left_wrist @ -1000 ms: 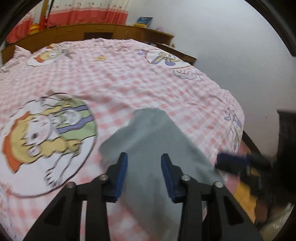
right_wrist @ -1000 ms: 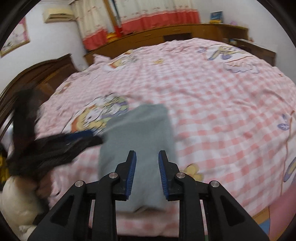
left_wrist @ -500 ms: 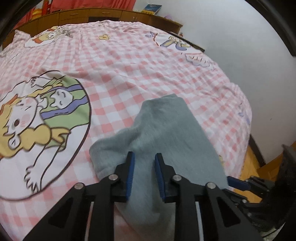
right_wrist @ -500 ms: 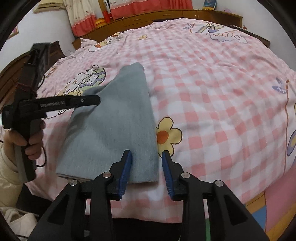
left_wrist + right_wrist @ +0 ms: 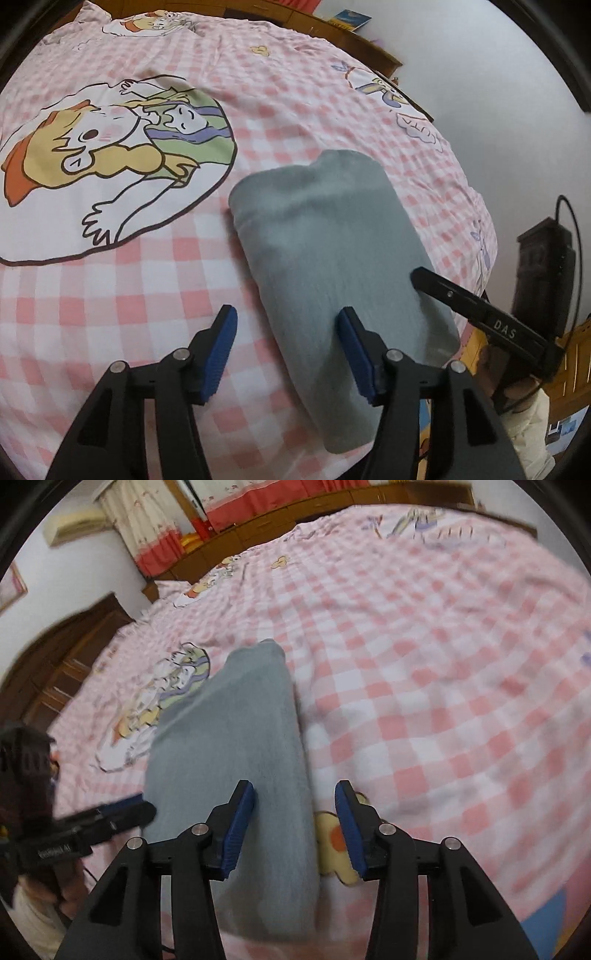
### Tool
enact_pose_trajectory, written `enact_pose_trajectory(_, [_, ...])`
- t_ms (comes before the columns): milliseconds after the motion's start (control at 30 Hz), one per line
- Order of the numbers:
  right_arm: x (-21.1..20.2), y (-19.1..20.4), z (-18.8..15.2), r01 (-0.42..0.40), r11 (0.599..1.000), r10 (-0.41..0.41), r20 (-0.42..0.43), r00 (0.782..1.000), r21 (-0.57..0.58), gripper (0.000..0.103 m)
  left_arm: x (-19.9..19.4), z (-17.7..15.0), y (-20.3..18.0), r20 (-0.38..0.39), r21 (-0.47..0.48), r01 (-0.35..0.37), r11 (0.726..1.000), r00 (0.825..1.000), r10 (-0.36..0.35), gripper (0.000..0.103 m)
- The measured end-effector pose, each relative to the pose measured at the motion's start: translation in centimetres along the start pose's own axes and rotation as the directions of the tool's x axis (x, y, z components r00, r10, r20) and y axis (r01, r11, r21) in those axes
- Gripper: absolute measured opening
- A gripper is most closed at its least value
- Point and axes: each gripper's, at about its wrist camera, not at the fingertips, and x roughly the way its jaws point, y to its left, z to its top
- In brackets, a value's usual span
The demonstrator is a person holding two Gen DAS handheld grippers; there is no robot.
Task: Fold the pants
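Observation:
Grey folded pants (image 5: 332, 240) lie flat on the pink checked bed sheet (image 5: 147, 280), long side running away from me. My left gripper (image 5: 288, 332) hovers over their near left edge. Its jaws are opening, with that edge between the blue pads, which do not press on it. My right gripper (image 5: 295, 808) straddles the near right edge of the pants (image 5: 229, 731). Its jaws are opening too, and its pads stand clear of the cloth. The other gripper shows in each view: the right one's finger (image 5: 461, 299) and the left one's finger (image 5: 110, 819).
A large cartoon print (image 5: 110, 147) lies left of the pants. A dark wooden headboard (image 5: 62, 664) stands at the left. Low wooden cabinets (image 5: 295, 520) and red-hemmed curtains (image 5: 155, 528) run along the far wall. The bed's edge drops off just below the pants' near end.
Both grippers have sunk closer to the near end of the pants and rolled somewhat. Both sets of jaws stand wider than before. The pants now lie settled on the sheet.

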Motion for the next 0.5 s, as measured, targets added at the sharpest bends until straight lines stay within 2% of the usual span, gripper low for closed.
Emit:
enact_pose_trajectory(100, [0.8, -0.4, 0.2, -0.026, 1.000, 0.027, -0.007, 1.000, 0.005, 0.047, 0.5, 0.0, -0.2, -0.006, -0.007, 0.013, 1.000, 1.000, -0.013, 0.063])
enact_pose_trajectory(233, [1.3, -0.6, 0.4, -0.058, 0.998, 0.059, -0.025, 0.998, 0.012, 0.049, 2.0, -0.1, -1.3, -0.040, -0.010, 0.076, 0.997, 0.996, -0.077, 0.064])
enact_pose_trajectory(333, [1.7, -0.7, 0.3, -0.095, 0.995, 0.095, -0.043, 0.994, 0.020, 0.049, 2.6, 0.0, -2.1, -0.034, 0.017, 0.057, 0.998, 0.998, -0.056, 0.064])
enact_pose_trajectory(500, [2.7, -1.3, 0.2, -0.128, 0.991, 0.129, -0.063, 0.990, 0.030, 0.050, 3.1, 0.4, -1.7, -0.032, -0.012, 0.077, 0.997, 0.996, -0.078, 0.064])
